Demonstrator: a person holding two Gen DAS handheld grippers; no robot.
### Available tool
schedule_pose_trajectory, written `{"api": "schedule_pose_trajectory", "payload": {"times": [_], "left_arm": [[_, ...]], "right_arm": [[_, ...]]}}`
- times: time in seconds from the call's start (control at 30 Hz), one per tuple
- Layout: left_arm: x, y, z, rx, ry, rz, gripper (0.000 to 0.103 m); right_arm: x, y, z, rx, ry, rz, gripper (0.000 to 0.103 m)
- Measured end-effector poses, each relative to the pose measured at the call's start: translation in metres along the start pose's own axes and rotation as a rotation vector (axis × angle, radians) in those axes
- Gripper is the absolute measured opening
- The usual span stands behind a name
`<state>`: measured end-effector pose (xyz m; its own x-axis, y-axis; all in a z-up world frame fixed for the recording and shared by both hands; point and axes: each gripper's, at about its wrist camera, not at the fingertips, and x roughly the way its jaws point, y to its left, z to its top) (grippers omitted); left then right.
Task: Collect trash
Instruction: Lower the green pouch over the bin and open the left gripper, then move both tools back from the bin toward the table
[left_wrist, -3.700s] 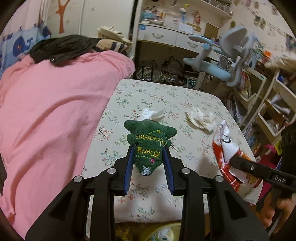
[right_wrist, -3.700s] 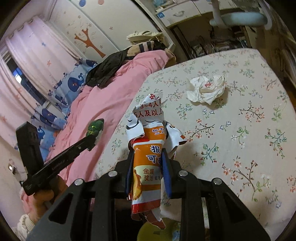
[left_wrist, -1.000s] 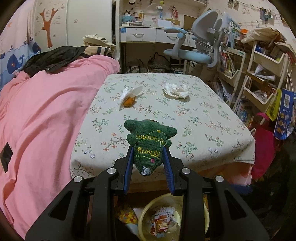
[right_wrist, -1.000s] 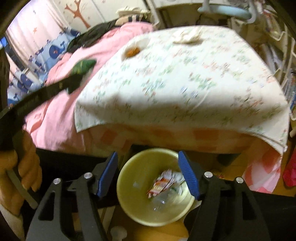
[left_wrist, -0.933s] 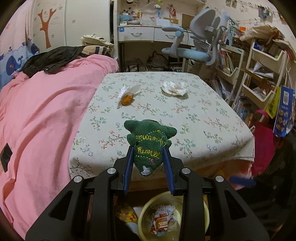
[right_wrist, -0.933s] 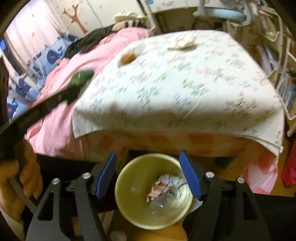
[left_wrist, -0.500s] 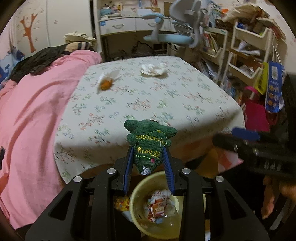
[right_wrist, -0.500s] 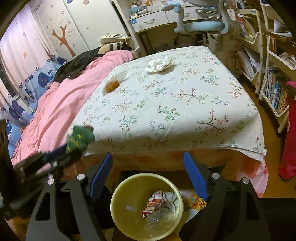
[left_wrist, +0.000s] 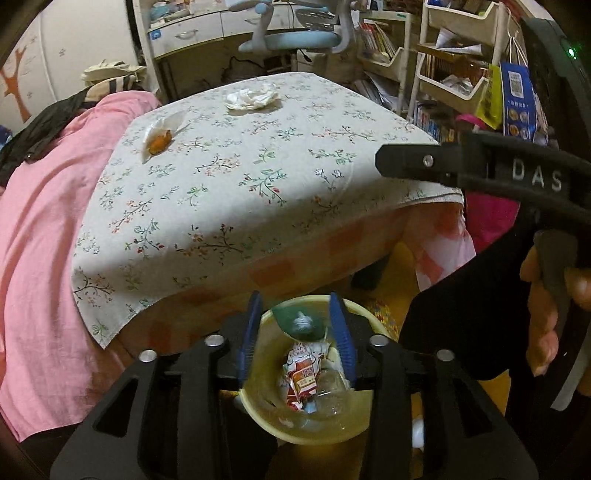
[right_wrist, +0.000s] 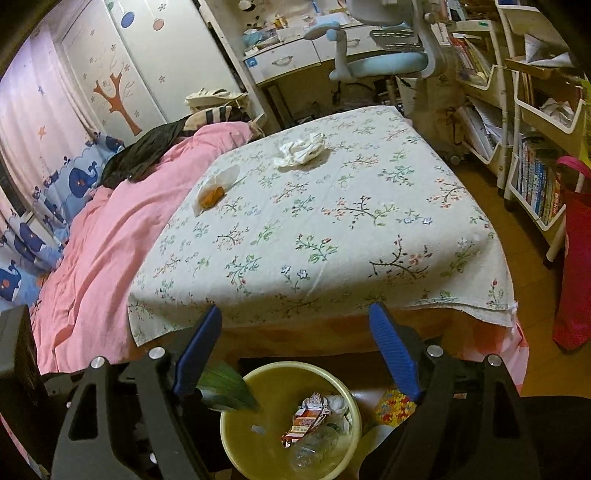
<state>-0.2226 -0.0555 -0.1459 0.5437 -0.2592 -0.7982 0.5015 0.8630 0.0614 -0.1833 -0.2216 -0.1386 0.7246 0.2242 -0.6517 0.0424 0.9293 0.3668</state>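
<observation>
The left gripper (left_wrist: 297, 339) has just been opening; its ribbed blue pads stand apart, and the green terry-cloth ornament (left_wrist: 301, 324), a soft embroidered piece with a white tuft, sits loose between them without being pressed, blurred, directly above the round yellow plastic bin (left_wrist: 255, 406) that lies just below the fingers. Inside the bin rest a crinkled red-and-white snack wrapper (left_wrist: 301, 376) and a clear plastic bottle (left_wrist: 328, 391). The right gripper (right_wrist: 295, 354) has also just been opening; its jaws are spread wide with nothing between them, and the same bin (right_wrist: 236, 439) sits just beneath and ahead of it, the ornament (right_wrist: 225, 387) showing as a green streak at the bin's left rim. Beyond both grippers stretches the table (right_wrist: 332, 236) under a matte floral cloth. At its far end lies a crumpled white tissue (right_wrist: 301, 149), and nearer on the left a flat white wrapper holding an orange scrap (right_wrist: 214, 192), both well apart from either gripper. A pink quilt (right_wrist: 110, 236) borders the table's left side.
</observation>
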Motion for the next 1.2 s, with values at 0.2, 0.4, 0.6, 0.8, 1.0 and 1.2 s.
{"api": "schedule_pose_trajectory", "payload": {"times": [0.2,0.4,0.6,0.8,1.0,1.2], "left_arm": [[0.0,0.002,0.001,-0.013,0.001,0.002,0.053],[-0.003,0.006,0.004,-0.023,-0.017,0.015,0.059],[-0.019,0.036,0.022,-0.136,-0.116,0.084,0.076],[-0.024,0.089,0.05,-0.299,-0.168,0.123,0.081],[-0.012,0.133,0.091,-0.343,-0.2,0.178,0.081],[0.025,0.175,0.13,-0.417,-0.186,0.189,0.081]], "right_arm": [[0.0,0.0,0.001,0.003,-0.003,0.0,0.08],[0.0,0.0,0.002,0.006,-0.006,0.003,0.08],[0.002,0.005,0.015,-0.014,-0.022,0.007,0.08],[0.014,0.017,0.042,-0.074,-0.028,0.01,0.08],[0.038,0.027,0.08,-0.143,-0.011,0.001,0.083],[0.073,0.022,0.11,-0.149,0.019,-0.027,0.083]]}}
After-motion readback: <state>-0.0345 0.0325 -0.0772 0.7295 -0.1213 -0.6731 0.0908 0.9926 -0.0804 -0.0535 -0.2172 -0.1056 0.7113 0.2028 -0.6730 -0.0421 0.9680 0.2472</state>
